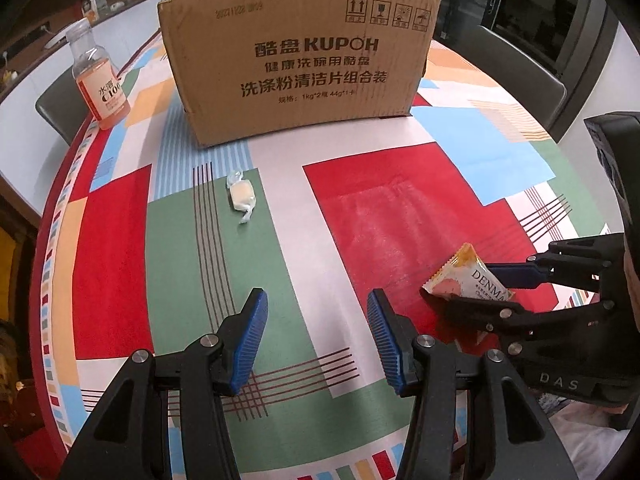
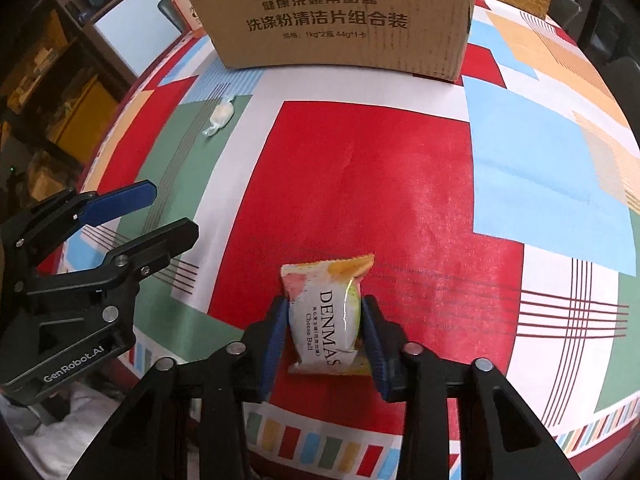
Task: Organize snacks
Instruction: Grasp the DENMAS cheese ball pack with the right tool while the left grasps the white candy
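A white and orange DENMAS cheese ball packet [image 2: 326, 320] lies on the red patch of the tablecloth, and both blue pads of my right gripper [image 2: 325, 306] press on its sides. From the left wrist view the same packet [image 1: 468, 276] sits tilted between the right gripper's [image 1: 456, 280] fingers. A small pale wrapped candy [image 1: 241, 196] lies alone on the green patch, ahead of my left gripper [image 1: 317, 300], which is open with nothing between its pads. The candy [image 2: 220, 116] is far left of the right gripper. The left gripper [image 2: 174, 210] shows at the left edge of the right wrist view.
An open cardboard box [image 1: 296, 64] printed KUPOH stands at the back of the round table [image 1: 384, 208]. A bottle of orange drink [image 1: 100, 84] stands to its left near the table edge. Dark chairs [image 1: 516, 76] stand behind the table.
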Action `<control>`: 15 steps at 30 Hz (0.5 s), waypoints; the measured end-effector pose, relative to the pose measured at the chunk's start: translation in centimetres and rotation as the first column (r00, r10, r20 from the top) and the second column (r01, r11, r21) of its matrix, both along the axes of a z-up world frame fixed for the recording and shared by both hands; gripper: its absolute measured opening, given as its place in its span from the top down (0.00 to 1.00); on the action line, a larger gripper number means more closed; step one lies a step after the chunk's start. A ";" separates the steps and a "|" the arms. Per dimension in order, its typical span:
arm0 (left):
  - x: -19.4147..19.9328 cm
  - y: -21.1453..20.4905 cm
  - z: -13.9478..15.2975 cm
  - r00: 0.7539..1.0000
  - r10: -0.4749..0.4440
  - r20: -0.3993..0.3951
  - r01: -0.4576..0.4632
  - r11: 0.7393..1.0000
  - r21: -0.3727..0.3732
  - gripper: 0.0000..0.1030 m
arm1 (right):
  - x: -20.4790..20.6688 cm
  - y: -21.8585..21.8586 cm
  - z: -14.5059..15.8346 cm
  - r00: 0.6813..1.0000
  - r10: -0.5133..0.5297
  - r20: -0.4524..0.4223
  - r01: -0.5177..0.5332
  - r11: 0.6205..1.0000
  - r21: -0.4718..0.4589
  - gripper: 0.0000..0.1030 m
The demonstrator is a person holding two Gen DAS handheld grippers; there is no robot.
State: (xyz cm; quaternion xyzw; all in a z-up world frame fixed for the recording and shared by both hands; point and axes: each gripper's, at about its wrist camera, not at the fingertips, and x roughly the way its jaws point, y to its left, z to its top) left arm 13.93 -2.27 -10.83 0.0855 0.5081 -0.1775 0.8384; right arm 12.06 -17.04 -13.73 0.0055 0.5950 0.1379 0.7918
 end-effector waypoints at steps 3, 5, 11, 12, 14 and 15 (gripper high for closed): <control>0.1 0.2 0.0 1.000 0.006 -0.003 -0.006 1.000 -0.005 0.51 | 0.2 0.2 0.1 1.000 0.002 0.008 -0.002 1.000 -0.005 0.66; 0.2 0.3 0.0 1.000 0.010 -0.003 -0.010 1.000 -0.011 0.51 | 0.5 0.2 0.2 1.000 0.000 0.014 0.000 1.000 0.000 0.67; 1.6 1.5 0.5 0.998 0.047 0.030 -0.047 0.999 -0.010 0.51 | 2.0 0.5 0.9 0.998 -0.010 0.055 0.010 1.000 0.002 0.67; 1.8 1.6 0.6 0.998 0.050 0.039 -0.049 0.999 -0.006 0.51 | 2.4 0.6 1.1 0.998 -0.012 0.066 0.012 1.000 0.002 0.67; 2.6 1.9 0.8 0.997 0.056 0.057 -0.056 0.998 0.000 0.51 | 3.1 0.6 1.4 0.996 -0.015 0.084 0.015 1.000 0.000 0.67; 2.9 2.0 0.8 0.996 0.054 0.065 -0.054 0.999 -0.004 0.51 | 3.6 0.7 1.6 0.995 -0.014 0.098 0.014 1.000 -0.002 0.67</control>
